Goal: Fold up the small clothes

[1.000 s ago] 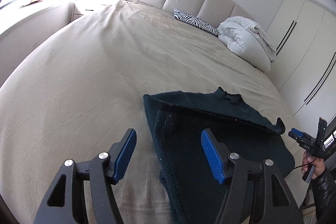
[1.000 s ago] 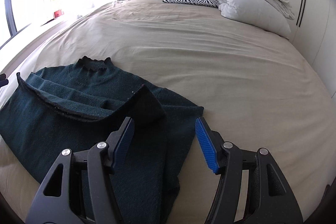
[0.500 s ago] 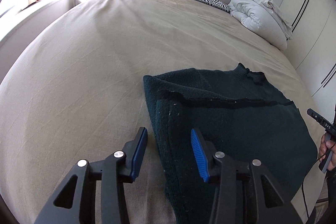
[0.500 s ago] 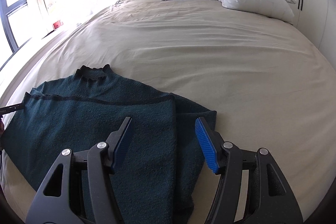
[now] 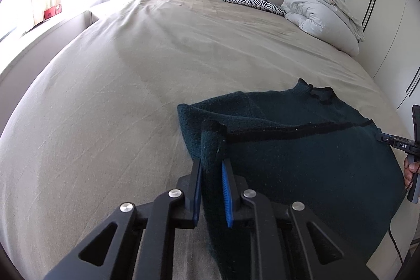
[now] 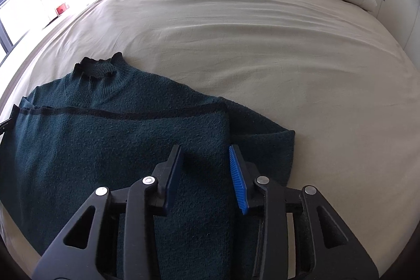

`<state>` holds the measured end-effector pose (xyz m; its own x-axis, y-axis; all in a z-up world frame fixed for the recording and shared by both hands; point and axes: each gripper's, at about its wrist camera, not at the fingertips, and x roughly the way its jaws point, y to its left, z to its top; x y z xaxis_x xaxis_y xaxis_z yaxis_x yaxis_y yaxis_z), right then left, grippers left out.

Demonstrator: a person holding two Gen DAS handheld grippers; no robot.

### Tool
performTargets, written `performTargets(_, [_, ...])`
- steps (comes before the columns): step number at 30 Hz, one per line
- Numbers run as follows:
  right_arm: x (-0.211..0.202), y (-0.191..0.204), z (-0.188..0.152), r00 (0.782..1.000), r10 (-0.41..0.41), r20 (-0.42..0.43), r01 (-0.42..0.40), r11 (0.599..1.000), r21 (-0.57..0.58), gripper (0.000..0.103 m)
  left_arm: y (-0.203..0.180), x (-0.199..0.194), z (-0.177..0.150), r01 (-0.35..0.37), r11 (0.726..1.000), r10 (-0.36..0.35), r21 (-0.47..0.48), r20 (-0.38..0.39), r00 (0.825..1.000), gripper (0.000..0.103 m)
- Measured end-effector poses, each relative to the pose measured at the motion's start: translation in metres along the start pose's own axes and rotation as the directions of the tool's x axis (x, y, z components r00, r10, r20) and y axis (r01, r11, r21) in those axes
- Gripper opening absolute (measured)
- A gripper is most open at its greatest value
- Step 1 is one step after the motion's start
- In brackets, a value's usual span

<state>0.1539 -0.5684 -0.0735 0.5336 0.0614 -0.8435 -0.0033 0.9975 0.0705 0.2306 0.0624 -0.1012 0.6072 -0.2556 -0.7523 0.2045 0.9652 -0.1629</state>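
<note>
Pinching the folded left edge of the dark green sweater (image 5: 302,156), the left gripper (image 5: 211,169) has its jaws nearly closed with a ridge of knit bunched up between them. So this looks like mid-fold: the bottom half is already laid up over the chest, the hem band running across just below the collar (image 6: 97,67). The sweater lies flat on the beige bedsheet (image 5: 118,96), near the foot of the bed. The right gripper (image 6: 206,167) hovers over the opposite folded edge, jaws wide apart and holding nothing, fabric right underneath. Next move, I'd guess: close the right one on that edge too, then carry one side across without dragging the layers apart.
</note>
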Motion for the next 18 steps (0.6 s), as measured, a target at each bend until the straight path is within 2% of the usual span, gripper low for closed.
performTargets(2, [0.001,-0.005,-0.001,1.000,0.018,-0.001,-0.018,0.999,0.037,0.024,-0.003,-0.002,0.000,-0.008,1.000,0.008,0.012,0.012,1.000,0.013])
performTargets(4, [0.000,-0.006,-0.003,1.000,0.009,0.013,-0.009,0.999,0.039,0.008,-0.004,-0.004,0.000,-0.015,1.000,0.015,0.017,0.026,1.000,0.013])
performTargets(5, [-0.003,-0.005,-0.003,1.000,-0.006,0.023,0.005,0.999,0.035,0.006,-0.004,-0.005,0.000,-0.018,1.000,0.017,0.018,0.032,0.999,0.013])
performTargets(10, [-0.022,0.012,-0.007,0.994,-0.045,0.096,0.047,0.999,-0.014,0.005,-0.006,-0.014,-0.001,-0.034,0.999,0.032,0.017,0.074,0.997,0.012])
performTargets(14, [-0.049,0.022,-0.011,0.978,-0.082,0.191,0.089,0.996,-0.030,0.005,-0.017,-0.027,0.000,-0.073,0.995,0.064,0.075,0.118,0.991,0.012])
performTargets(18, [-0.071,0.026,-0.015,0.959,-0.109,0.263,0.121,0.992,-0.029,0.005,-0.021,-0.023,-0.003,-0.109,0.988,0.099,0.111,0.090,0.991,0.012])
